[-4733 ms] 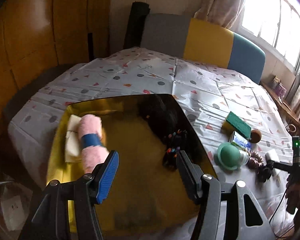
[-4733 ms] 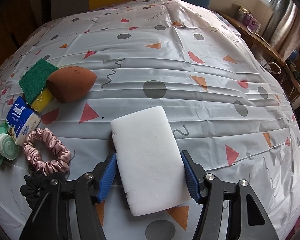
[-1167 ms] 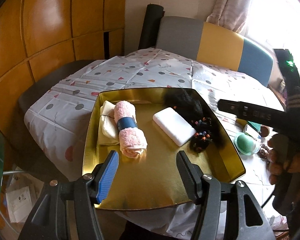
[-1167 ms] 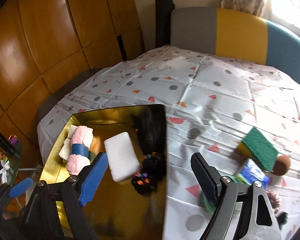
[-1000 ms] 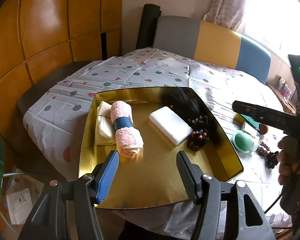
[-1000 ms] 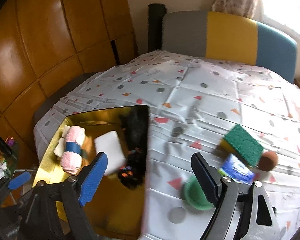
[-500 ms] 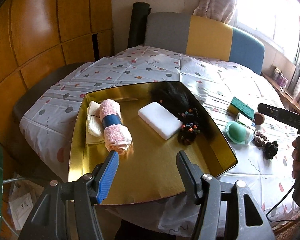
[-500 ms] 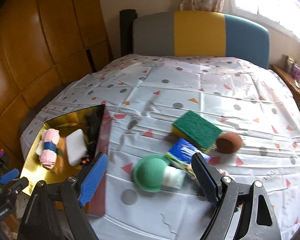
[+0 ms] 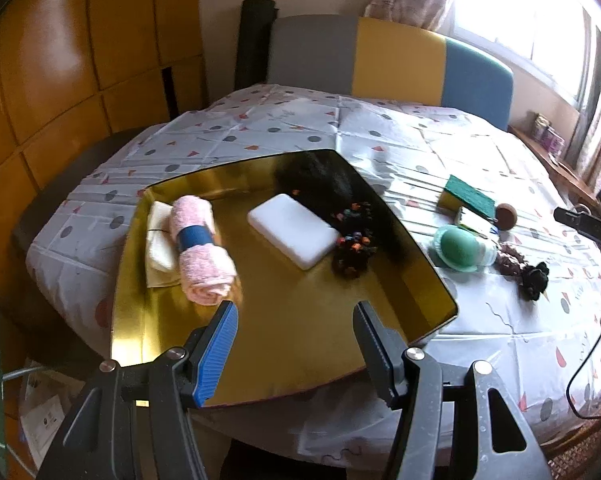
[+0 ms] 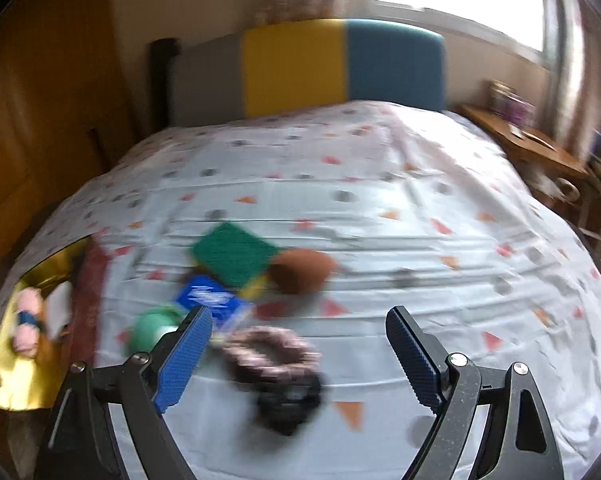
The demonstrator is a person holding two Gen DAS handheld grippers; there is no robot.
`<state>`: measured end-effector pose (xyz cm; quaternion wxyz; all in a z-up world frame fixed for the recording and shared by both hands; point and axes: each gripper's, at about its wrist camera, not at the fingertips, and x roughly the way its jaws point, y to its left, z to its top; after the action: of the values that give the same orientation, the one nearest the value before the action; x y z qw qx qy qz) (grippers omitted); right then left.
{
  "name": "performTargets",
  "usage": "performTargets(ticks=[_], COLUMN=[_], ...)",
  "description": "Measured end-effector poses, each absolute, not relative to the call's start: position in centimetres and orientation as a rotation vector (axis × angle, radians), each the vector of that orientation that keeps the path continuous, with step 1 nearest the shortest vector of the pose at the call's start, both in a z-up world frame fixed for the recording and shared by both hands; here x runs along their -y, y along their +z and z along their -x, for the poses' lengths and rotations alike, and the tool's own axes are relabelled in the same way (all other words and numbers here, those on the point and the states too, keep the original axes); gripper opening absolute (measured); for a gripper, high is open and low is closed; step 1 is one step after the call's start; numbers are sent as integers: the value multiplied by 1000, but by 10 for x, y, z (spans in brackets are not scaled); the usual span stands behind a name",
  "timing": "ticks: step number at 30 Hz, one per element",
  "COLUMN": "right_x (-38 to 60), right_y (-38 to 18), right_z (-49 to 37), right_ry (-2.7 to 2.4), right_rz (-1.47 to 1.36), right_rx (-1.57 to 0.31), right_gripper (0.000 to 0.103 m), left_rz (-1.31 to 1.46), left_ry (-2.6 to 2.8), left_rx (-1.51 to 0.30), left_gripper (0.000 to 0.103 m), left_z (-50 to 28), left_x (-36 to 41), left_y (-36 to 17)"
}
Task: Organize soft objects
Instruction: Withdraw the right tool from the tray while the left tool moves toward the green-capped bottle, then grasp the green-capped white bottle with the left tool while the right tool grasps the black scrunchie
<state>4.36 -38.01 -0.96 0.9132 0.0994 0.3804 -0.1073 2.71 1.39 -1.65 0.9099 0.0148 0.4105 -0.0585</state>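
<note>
- The white foam block [image 9: 292,236] is lying flat in the gold tray [image 9: 300,340], between the rolled pink towel [image 9: 198,250] with its blue band and a dark hairpiece with coloured beads [image 9: 350,240], whose beaded end is touching the block's right corner.
- A folded cream cloth [image 9: 156,240] is sitting under and beside the towel, against the tray's left wall.
- I am holding my left gripper [image 9: 296,344] over the tray's near edge — jaws spread wide, nothing between them.
- Out on the patterned tablecloth [image 10: 380,184], well apart from the tray, the rest are waiting: a green scouring sponge [image 10: 234,254], a brown egg-shaped sponge [image 10: 302,270] just beside it, a blue tissue pack [image 10: 210,300], a green round object [image 10: 152,330], a pink scrunchie [image 10: 266,354] and a black scrunchie [image 10: 288,400] touching it.
- My right gripper [image 10: 296,354] is hovering above the two scrunchies — fully parted and gripping nothing; this view is blurring, so I cannot tell how high it is sitting.
- A grey, yellow and blue headboard [image 10: 312,68] is standing behind the table.
</note>
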Motion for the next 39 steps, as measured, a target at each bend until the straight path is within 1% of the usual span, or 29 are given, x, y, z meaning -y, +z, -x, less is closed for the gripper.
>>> performTargets(ticks=[4,7,15,20,21,23,28,31,34,37,38,39], right_x=[419,438,444,445,446,447,452,456,460,461,461,459], right_y=[-28,-27,-29,-29,-30,-30,-31,-32,-33,-34,-34,-34], right_z=[-35,-32,-30,-29,-29,-29,-29,-28,-27,-27,-27,-28], right_ry=[-344,-370,-368,-355,-353,-350,-344,-344,-340,-338,-337,-336], right_rz=[-312,-414,-456,-486,-492,-502,-532,-558,-587,-596,-591,-581], right_rx=[-815,-785,-794,-790,-791,-792,-794,-789,-790,-792,-794,-795], right_gripper=[89,89,90,92,92,92,92,92,93,93,93,93], left_rz=[-36,-51,-187,-302,-323,-386,-536,-637,-663,-603,-580,-533], left_ry=[-186,-249,-425,-474,-483,-494,-518,-509,-469,-456,-458,-461], left_rx=[-862,-865,-875,-904,-913,-937,-958,-972,-1002,-1026,-1038,-1057], left_gripper=[61,61,61,61,61,73,75,79,79,79,75,73], left_z=[-31,-33,-46,-68,-73,-82,-98,-105,-119,-133,-137,-140], left_x=[1,21,97,148,157,174,210,225,229,226,224,221], left_y=[-14,-10,-7,-18,-22,-33,-57,-72,-87,-93,-95,-96])
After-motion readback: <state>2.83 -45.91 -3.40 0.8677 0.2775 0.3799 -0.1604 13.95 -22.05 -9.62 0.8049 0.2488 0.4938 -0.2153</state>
